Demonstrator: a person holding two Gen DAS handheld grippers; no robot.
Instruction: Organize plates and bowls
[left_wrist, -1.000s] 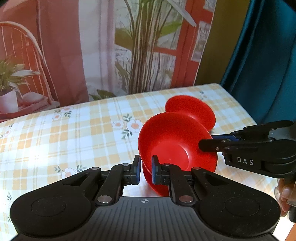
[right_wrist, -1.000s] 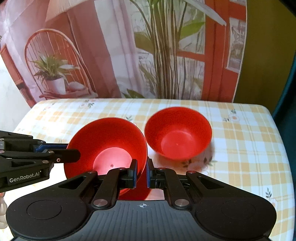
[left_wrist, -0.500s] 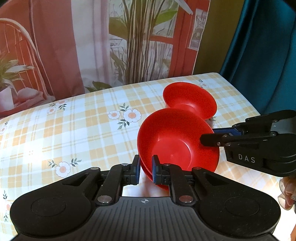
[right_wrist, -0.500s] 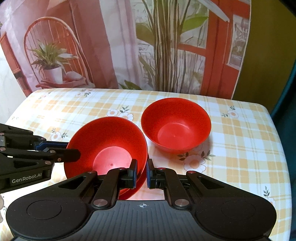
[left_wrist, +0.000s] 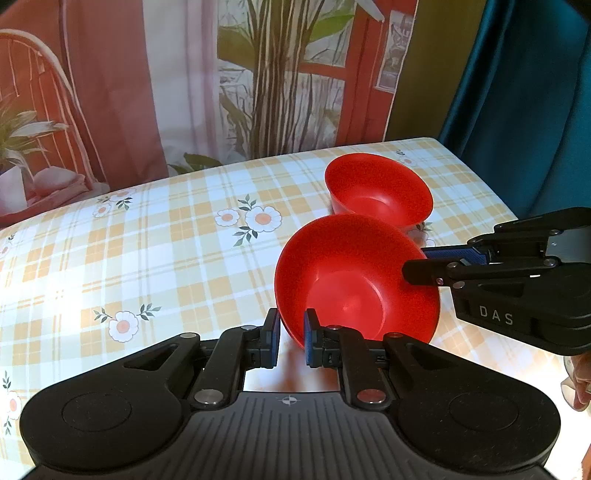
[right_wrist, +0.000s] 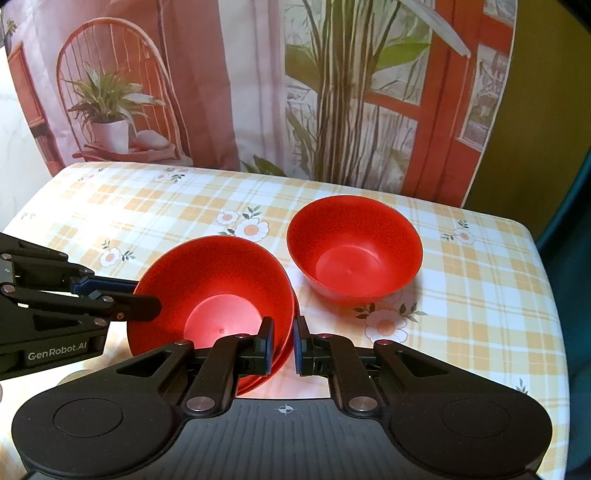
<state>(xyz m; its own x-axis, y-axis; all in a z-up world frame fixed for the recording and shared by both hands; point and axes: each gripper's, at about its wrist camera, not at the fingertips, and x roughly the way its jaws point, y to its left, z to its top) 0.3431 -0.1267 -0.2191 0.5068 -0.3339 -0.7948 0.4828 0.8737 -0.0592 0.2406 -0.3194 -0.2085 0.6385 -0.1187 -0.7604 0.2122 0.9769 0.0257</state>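
A red bowl (left_wrist: 354, 280) (right_wrist: 218, 288), with a second rim nested under it, hangs tilted just above the checked tablecloth. My left gripper (left_wrist: 290, 336) (right_wrist: 144, 295) is shut on its near-left rim. My right gripper (right_wrist: 283, 343) (left_wrist: 417, 264) pinches the opposite rim; its jaws are opening slightly, with the rim still between the pads. Another red bowl (left_wrist: 380, 192) (right_wrist: 354, 247) stands upright on the table just behind, close to the held one but apart from it.
The table (left_wrist: 147, 258) has a yellow checked cloth with flowers. A printed backdrop (right_wrist: 258, 92) hangs along its far edge and a teal curtain (left_wrist: 535, 110) at the right. The table's right edge (right_wrist: 546, 295) drops off. A hand (left_wrist: 580, 384) shows behind the right gripper.
The held bowl has turned from a steep tilt toward level and sunk closer to the cloth. Both grippers stayed on its rim. The far bowl has not moved.
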